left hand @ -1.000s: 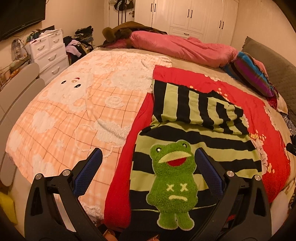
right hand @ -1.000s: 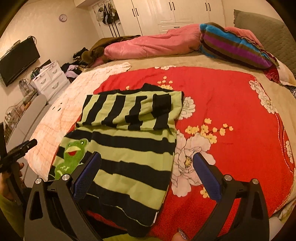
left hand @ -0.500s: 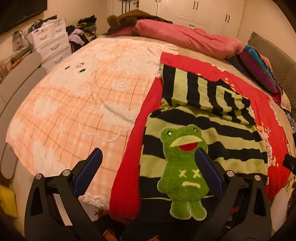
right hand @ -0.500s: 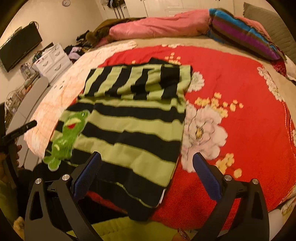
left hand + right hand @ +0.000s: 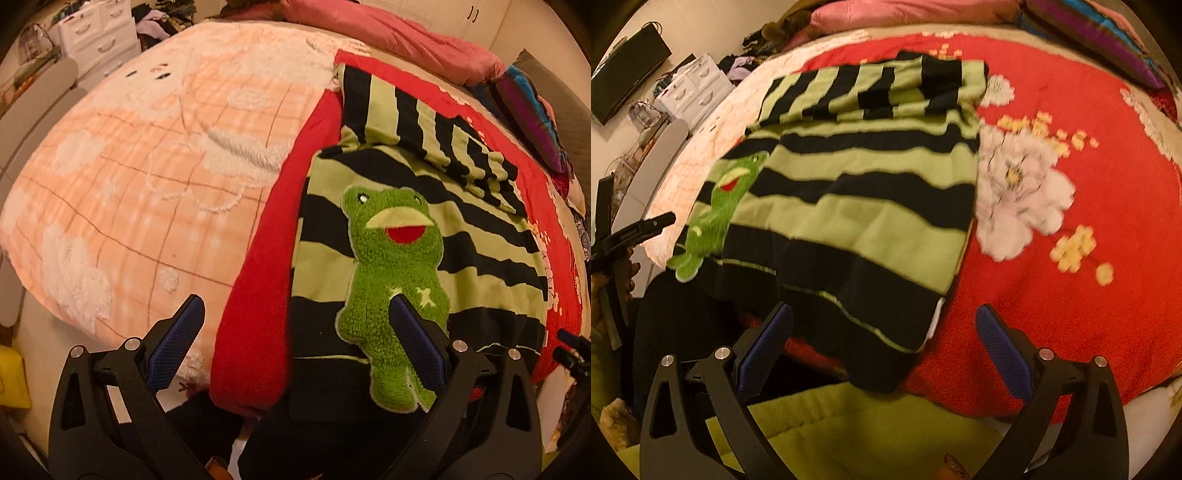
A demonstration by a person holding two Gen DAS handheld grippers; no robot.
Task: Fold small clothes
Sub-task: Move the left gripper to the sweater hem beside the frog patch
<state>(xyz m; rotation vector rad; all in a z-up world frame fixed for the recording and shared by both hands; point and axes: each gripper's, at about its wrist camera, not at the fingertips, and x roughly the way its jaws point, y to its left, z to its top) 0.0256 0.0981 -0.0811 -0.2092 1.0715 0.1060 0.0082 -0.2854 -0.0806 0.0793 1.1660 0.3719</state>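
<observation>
1. Since a second ago both my cameras have dropped closer to the bed's near edge; the striped sweater now fills more of each view, and the right wrist view has gone blurry.
2. Red blanket: fleecy, with white and yellow flowers. I take it as my landmark. The sweater lies flat on its left part, hem hanging over its near edge.
3. Peach checked blanket: tufted white patches, spread just left of the red blanket.
4. Sweater: knit, broad black and lime bands, with the sleeves folded across its far end as a narrower striped strip.
5. Frog patch: shaggy green pile, red mouth, stitched crosses, on the sweater's left side, feet reaching the hem.
6. Left gripper: jaws wide, holding nothing. It sits at the red blanket's near edge; the right blue pad overlaps the frog's lower body in view, contact unclear.
7. Right gripper: jaws wide, empty. The sweater's lower right hem corner hangs between its fingers, above the near edge of the red blanket.
</observation>
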